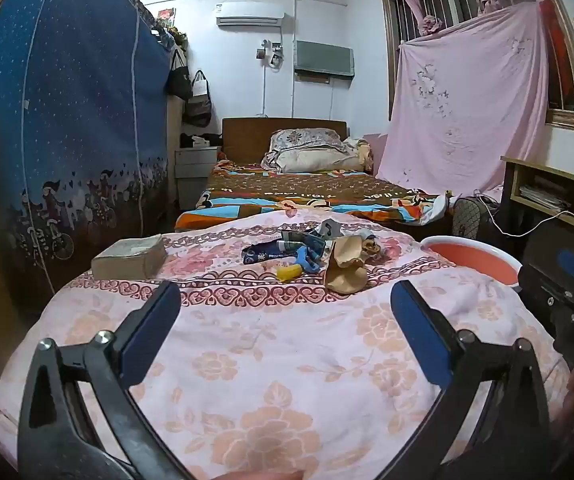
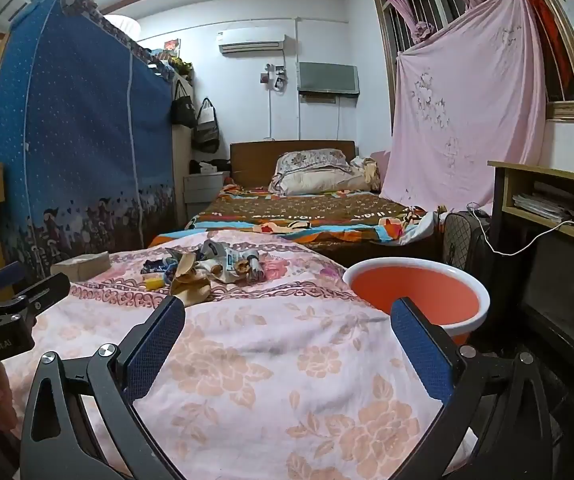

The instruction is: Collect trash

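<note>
Left wrist view: the left claw (image 1: 285, 334) stands wide open with nothing between its blue pads, held low over the flowered bedspread (image 1: 271, 380) and tipped slightly downward. The trash pile (image 1: 311, 250) lies ahead of it, well beyond the fingertips: dark blue wrappers (image 1: 271, 251), a yellow scrap (image 1: 290, 273) and a crumpled brown paper bag (image 1: 345, 268). A greyish block (image 1: 130, 260), perhaps a book or box, sits ahead and to the left.

In the right wrist view the right claw (image 2: 287, 338) is likewise spread fully and empty, aimed a little below level. The orange basin (image 2: 419, 294) with its white rim stands just ahead and to the right of it, off the bed's edge; the litter lies ahead to the left.

Risks, as I judge them: the pieces overlap loosely, so a pinch may snag the soft bedspread beneath, or drag neighbouring wrappers off the bed. The light wrappers could slip from the pads on the way to the basin. Both claws work side by side, so reaching together may knock them against each other.
</note>
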`<act>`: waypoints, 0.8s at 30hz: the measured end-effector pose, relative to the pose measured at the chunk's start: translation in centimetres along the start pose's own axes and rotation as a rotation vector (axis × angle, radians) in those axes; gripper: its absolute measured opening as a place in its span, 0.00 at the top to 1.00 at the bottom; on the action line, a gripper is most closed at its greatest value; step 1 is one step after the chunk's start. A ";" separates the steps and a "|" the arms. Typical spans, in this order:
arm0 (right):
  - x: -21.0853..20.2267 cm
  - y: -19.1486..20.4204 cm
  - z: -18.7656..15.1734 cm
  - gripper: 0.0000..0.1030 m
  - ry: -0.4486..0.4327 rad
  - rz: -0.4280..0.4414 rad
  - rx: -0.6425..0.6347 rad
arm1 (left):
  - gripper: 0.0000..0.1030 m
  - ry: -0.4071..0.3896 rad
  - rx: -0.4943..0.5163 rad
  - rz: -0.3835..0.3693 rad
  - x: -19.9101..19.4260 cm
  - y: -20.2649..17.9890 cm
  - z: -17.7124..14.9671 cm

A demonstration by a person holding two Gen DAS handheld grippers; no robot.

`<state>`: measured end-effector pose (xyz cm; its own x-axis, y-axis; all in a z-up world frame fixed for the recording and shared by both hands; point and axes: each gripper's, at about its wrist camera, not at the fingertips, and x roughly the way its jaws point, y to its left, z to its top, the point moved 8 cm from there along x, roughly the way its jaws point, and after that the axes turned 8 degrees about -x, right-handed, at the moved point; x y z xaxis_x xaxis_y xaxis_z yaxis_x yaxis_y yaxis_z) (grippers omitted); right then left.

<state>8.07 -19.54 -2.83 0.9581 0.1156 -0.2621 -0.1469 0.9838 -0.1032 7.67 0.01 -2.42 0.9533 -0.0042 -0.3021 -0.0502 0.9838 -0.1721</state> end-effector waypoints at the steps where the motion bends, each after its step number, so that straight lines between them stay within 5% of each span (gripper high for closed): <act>1: 0.0 0.0 0.0 0.00 -0.004 -0.001 -0.002 | 0.11 -0.006 0.003 -0.001 0.0 0.0 0.0; 24: 0.1 -0.2 0.2 0.00 -0.007 -0.009 -0.009 | 0.11 -0.009 0.013 0.004 -0.3 0.1 -0.1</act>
<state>8.23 -19.68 -2.61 0.9610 0.1080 -0.2547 -0.1408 0.9834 -0.1143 7.40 0.09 -2.42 0.9557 0.0011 -0.2944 -0.0500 0.9861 -0.1587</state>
